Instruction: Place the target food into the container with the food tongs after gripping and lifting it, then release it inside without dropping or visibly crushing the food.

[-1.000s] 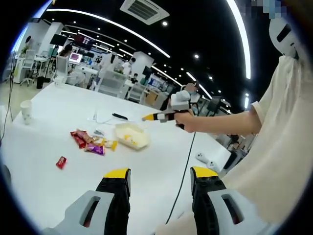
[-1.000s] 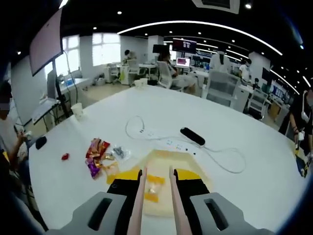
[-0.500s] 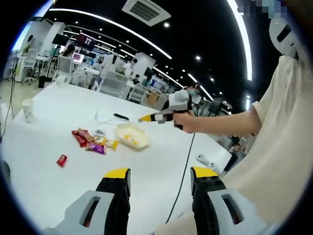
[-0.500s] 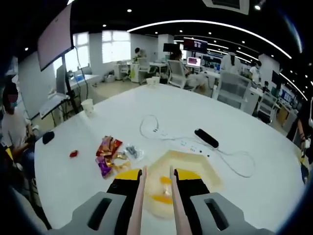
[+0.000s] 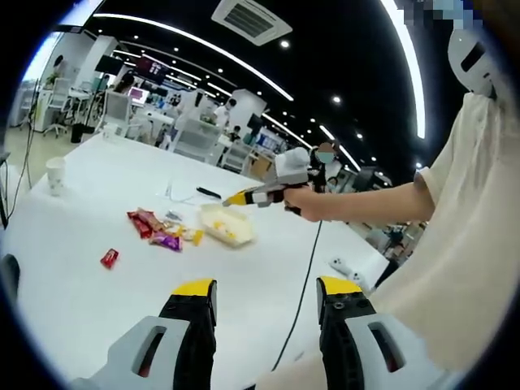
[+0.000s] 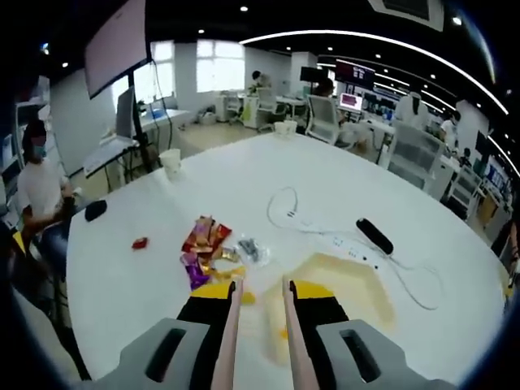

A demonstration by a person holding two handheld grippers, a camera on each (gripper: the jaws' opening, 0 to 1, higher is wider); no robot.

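The pale open container (image 5: 227,225) sits on the white table (image 5: 73,292) with yellow food in it. A pile of wrapped snacks (image 5: 161,230) lies just left of it. A person's hand holds my right gripper (image 5: 244,196) above the container. In the right gripper view, my right gripper (image 6: 260,286) is shut on the food tongs (image 6: 229,325). Their two pink arms stand slightly apart with nothing between the tips. They point between the snack pile (image 6: 208,242) and the container (image 6: 351,280). My left gripper (image 5: 266,288) hangs open and empty over the table's near side.
A red sweet (image 6: 140,242) lies apart from the pile. A power strip with its cable (image 6: 325,234), a black remote (image 6: 374,236), a paper cup (image 6: 171,162) and a black mouse (image 6: 96,210) are on the table. A cable (image 5: 302,296) trails towards me. A person sits at the table's left.
My right gripper with the tongs has swung left, off the container's middle toward the snack pile; the container now lies to its right. The left gripper stays open.
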